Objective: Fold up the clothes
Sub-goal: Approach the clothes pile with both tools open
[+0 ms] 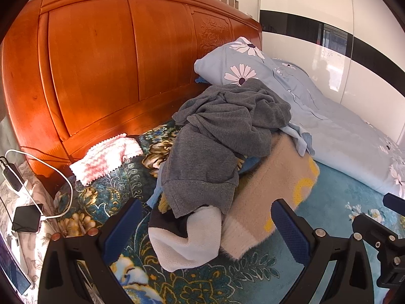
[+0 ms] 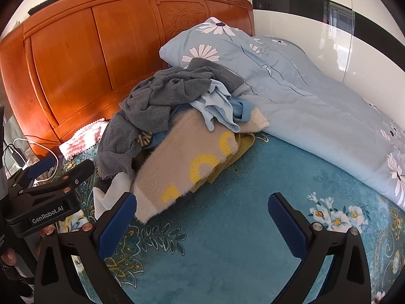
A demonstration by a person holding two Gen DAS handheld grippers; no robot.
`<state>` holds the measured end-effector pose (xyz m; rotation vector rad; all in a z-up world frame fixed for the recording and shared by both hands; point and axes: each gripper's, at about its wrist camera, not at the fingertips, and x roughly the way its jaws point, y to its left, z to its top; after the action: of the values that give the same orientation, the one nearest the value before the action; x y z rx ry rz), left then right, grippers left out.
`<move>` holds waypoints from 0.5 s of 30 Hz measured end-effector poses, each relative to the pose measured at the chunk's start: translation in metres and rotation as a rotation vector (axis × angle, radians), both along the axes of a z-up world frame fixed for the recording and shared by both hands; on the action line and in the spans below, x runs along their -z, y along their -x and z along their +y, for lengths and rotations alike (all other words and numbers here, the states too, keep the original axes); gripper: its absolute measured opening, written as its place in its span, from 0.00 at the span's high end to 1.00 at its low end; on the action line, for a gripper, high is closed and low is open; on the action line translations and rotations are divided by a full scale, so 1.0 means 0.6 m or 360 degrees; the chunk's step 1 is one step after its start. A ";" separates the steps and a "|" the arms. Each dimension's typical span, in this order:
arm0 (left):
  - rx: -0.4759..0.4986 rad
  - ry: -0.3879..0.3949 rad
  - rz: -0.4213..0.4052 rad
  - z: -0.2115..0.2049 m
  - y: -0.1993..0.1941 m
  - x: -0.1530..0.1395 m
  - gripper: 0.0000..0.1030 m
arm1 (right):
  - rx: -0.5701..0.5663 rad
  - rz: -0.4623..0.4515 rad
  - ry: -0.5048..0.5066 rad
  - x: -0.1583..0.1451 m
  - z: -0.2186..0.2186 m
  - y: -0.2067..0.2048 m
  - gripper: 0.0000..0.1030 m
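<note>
A pile of clothes lies on the bed near the headboard. A grey sweater (image 1: 222, 131) (image 2: 152, 101) lies crumpled on top. Under it is a fuzzy beige sweater with yellow marks (image 1: 273, 185) (image 2: 187, 157), a light blue garment (image 2: 220, 106) and a white fleece piece (image 1: 187, 238). My left gripper (image 1: 206, 225) is open, its blue pads on either side of the white fleece piece at the pile's near end, touching nothing. My right gripper (image 2: 202, 217) is open and empty over the teal bedspread, just right of the pile. The left gripper also shows in the right wrist view (image 2: 50, 177).
An orange wooden headboard (image 1: 101, 63) stands behind the pile. A blue floral pillow (image 1: 235, 63) and quilt (image 2: 316, 116) lie to the right. A pink-and-white cloth (image 1: 106, 157) lies left of the pile. Phones and a white cable (image 1: 27, 215) sit at the far left.
</note>
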<state>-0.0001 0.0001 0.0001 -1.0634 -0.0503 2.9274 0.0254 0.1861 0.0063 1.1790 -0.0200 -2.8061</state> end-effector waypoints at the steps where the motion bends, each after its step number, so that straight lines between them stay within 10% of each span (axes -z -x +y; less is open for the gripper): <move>1: 0.0001 0.0013 0.0004 0.001 0.000 -0.001 0.00 | 0.0002 0.0003 -0.0001 -0.001 -0.001 0.000 0.00; 15: 0.0067 -0.0092 0.0067 -0.017 -0.005 -0.024 0.00 | 0.0018 0.0056 -0.0103 -0.015 -0.023 -0.001 0.00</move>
<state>0.0030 -0.0102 0.0145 -0.9819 -0.1091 2.8907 0.0257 0.1726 0.0151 1.1460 0.0678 -2.8571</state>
